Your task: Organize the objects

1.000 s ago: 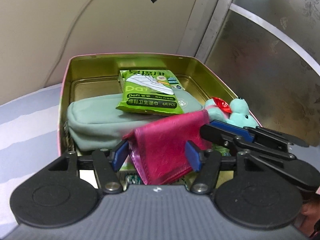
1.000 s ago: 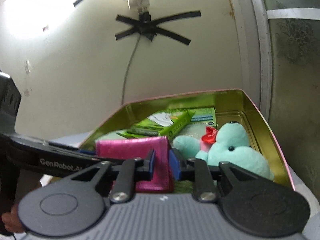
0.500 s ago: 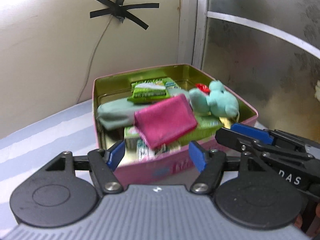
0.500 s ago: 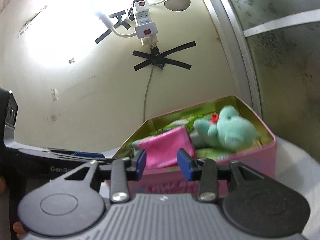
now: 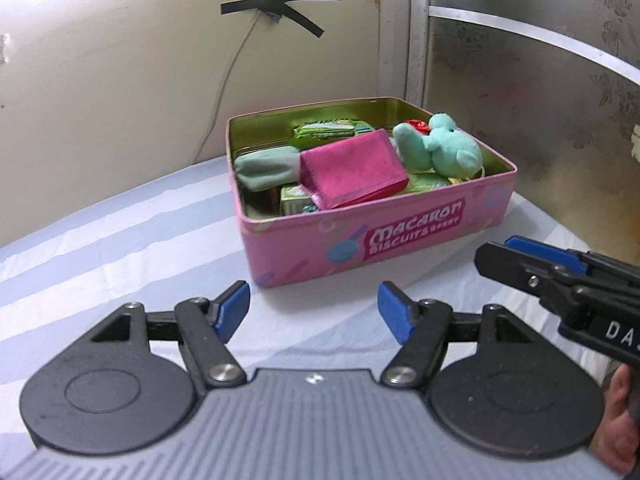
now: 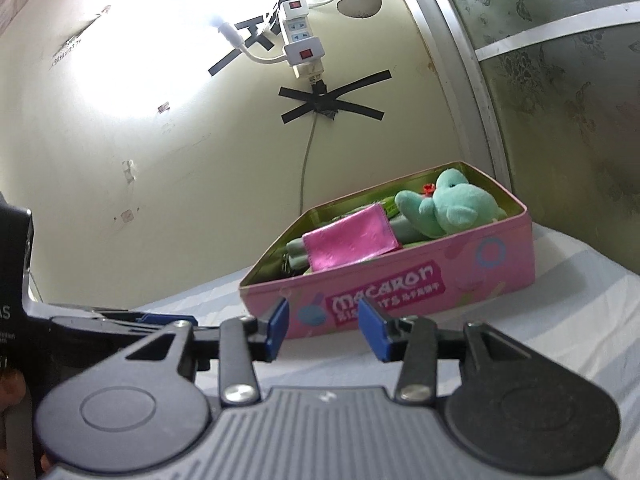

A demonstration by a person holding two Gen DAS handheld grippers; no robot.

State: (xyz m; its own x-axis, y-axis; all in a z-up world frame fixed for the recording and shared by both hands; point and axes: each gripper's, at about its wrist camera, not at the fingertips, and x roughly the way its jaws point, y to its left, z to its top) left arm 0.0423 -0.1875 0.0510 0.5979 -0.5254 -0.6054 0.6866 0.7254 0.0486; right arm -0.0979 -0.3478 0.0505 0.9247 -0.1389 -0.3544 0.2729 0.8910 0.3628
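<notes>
Both hand-held grippers, left (image 5: 314, 312) and right (image 6: 323, 330), empty, jaws apart, short of packed pink tin (image 5: 400, 240); packing seemingly done, next probably a lid.

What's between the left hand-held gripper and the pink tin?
Only bare striped sheet lies between the left hand-held gripper and the tin, seen in the left wrist view.

We are looking from the left wrist down over the striped sheet (image 5: 120, 240) at the pink tin (image 5: 400, 236), which sits near and centred. From the right wrist we are looking lower and more upward, taking in the wall (image 6: 120, 160). Both views are sharing the tin (image 6: 400, 280) and the taped cross (image 5: 276, 4).
</notes>
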